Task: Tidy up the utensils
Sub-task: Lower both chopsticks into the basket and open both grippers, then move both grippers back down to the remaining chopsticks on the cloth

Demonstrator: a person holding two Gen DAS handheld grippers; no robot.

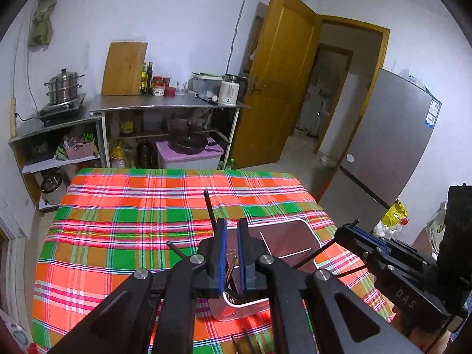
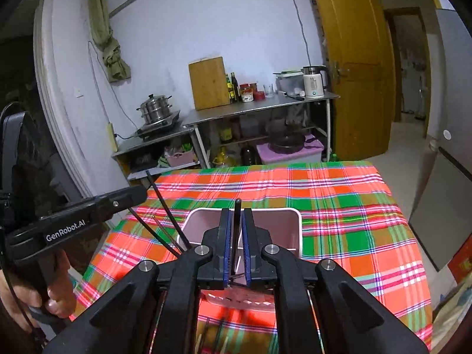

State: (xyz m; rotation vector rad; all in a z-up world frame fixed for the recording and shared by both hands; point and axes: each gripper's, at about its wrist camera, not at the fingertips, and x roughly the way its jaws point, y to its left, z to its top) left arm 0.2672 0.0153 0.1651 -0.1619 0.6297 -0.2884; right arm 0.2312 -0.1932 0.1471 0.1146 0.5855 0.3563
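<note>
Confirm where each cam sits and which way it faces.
Left wrist: on the left gripper, looking along its jaws, forward and down at the table; own linkage below, right gripper at right.
Right wrist: on the right gripper, same heading, chopstick between its jaws; left gripper and hand at left.
Shared: table, bin, shelves, door.

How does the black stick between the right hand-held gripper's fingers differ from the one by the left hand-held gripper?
In the right wrist view, the right stick stands almost upright, while the left stick leans steeply. The right stick sits between the fingers of the right hand-held gripper; the left stick passes the tip of the left hand-held gripper. Both are thin, black and run down toward the pink container.
</note>
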